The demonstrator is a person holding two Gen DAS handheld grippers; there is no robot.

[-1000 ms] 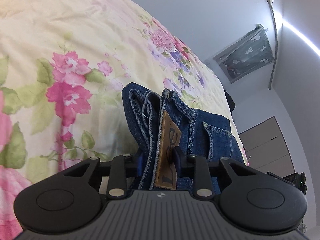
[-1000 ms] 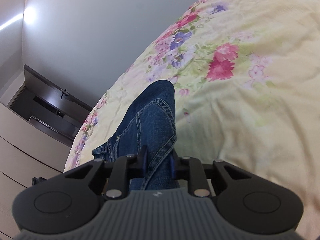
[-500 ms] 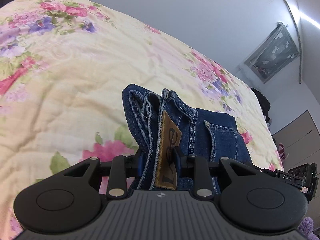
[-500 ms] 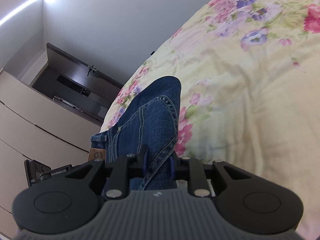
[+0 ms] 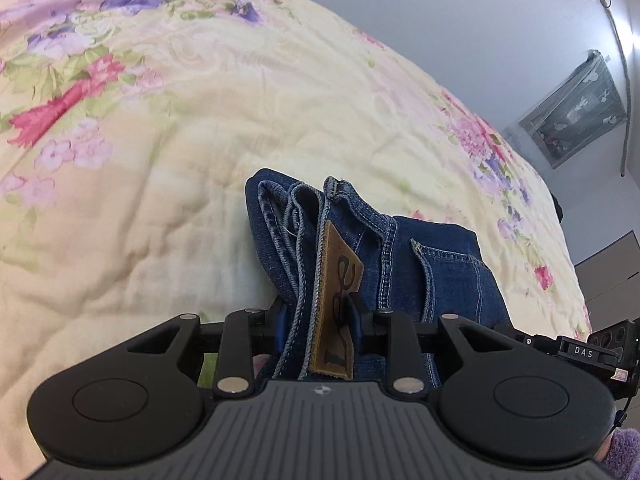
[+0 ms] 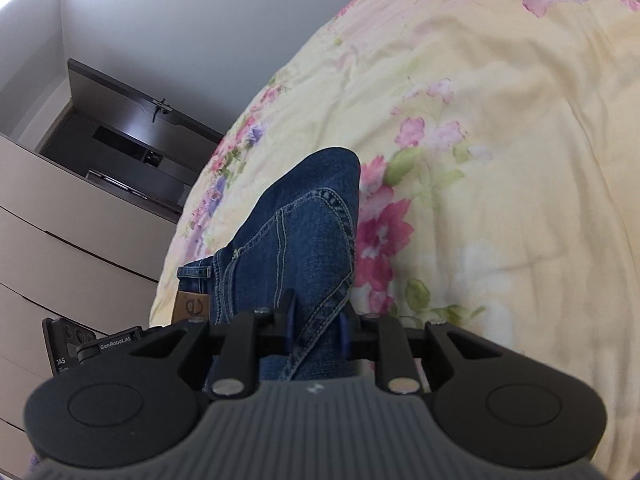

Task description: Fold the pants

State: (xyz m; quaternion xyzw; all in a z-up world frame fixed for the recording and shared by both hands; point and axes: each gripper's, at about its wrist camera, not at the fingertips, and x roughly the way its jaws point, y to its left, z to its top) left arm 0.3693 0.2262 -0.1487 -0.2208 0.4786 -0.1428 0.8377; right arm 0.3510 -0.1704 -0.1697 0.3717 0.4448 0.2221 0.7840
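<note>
Blue jeans (image 5: 404, 252) are held up over a floral bedspread (image 5: 168, 152). My left gripper (image 5: 318, 316) is shut on the bunched waistband, where a tan leather patch (image 5: 334, 312) sticks out between the pads. In the right wrist view the denim (image 6: 296, 232) stretches away from my right gripper (image 6: 316, 330), which is shut on a folded seam edge of the jeans. The other gripper's body (image 6: 92, 350) shows at the lower left there, beside the same leather patch (image 6: 192, 306). The rest of the legs is hidden.
The yellow quilt with pink and purple flowers (image 6: 500, 168) fills most of both views. A beige drawer unit (image 6: 60, 248) and a dark door (image 6: 132, 136) stand beyond the bed. A covered window (image 5: 572, 108) is on the far wall.
Both grippers have swept sideways across the bed with the jeans still clamped; the flower pattern has slid past behind them. The right gripper has sunk a little. The grips look unchanged.
</note>
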